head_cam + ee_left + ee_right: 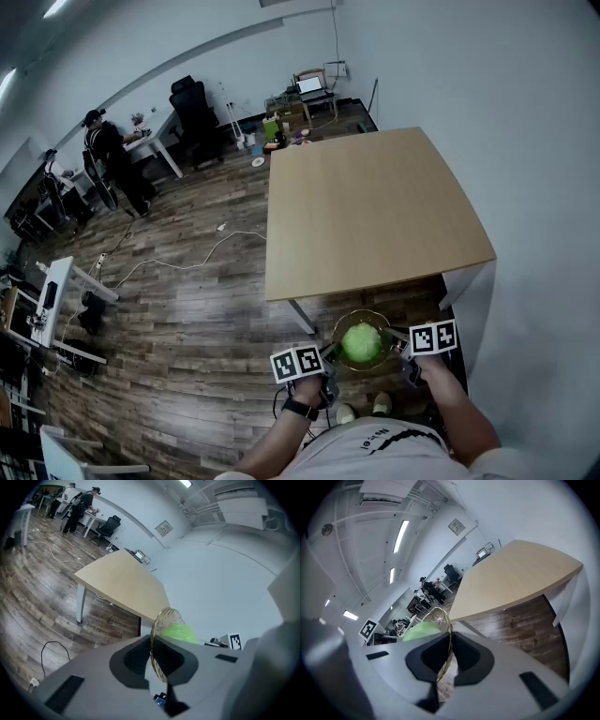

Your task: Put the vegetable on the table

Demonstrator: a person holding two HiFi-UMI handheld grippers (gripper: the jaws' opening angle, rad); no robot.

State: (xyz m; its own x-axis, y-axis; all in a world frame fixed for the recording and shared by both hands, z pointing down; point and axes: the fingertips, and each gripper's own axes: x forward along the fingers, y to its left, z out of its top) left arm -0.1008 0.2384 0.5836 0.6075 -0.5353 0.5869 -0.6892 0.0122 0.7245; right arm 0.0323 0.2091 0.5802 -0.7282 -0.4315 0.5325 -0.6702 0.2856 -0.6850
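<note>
Clamping glass bowl (362,314) rim: left gripper (330,353), right gripper (401,339); vegetable (361,344), maybe cabbage, inside

A round, pale green vegetable (361,344) sits in a clear glass bowl (370,316), held just short of the table's (375,211) near edge.

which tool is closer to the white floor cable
Left. The left tool grips the bowl rim nearest the cable; the right tool grips the far rim.
</note>
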